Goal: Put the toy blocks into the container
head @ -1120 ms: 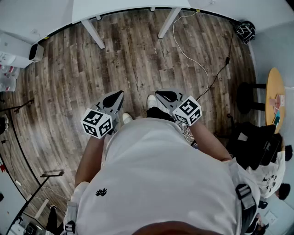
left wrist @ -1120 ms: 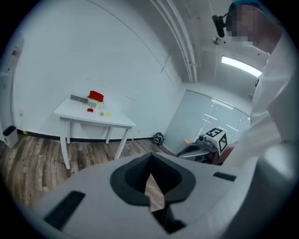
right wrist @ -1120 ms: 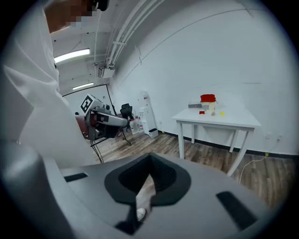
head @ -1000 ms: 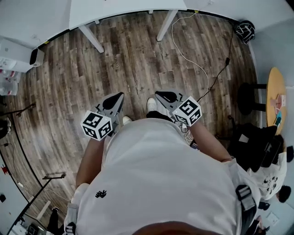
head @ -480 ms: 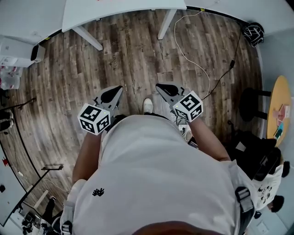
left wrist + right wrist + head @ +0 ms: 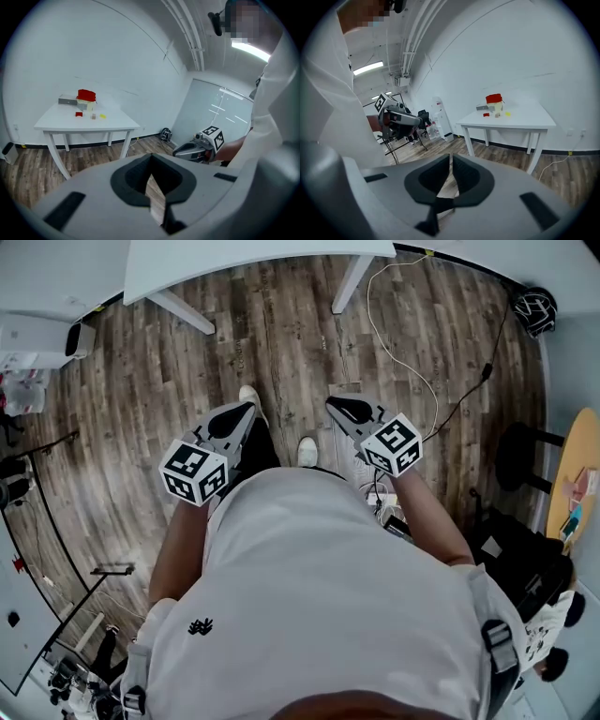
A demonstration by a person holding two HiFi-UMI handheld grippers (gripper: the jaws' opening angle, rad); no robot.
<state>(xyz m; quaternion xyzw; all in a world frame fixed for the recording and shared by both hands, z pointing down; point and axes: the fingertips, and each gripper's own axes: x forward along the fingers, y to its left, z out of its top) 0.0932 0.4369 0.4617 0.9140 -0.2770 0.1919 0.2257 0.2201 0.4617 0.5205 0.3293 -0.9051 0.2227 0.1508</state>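
A white table stands against the far wall, also seen in the right gripper view. On it sit a red container and small toy blocks: a red block, a tan block and a yellow block. My left gripper and right gripper are held side by side in front of my body, well short of the table. Both are shut and empty.
A flat grey object lies beside the red container. The table's legs stand on the wood floor ahead. A white cable runs across the floor at right, near a dark helmet. A round wooden table and dark seats are at far right.
The person has walked forward over the wood floor toward the white table, and both grippers have moved forward with them. Their jaws stay shut.
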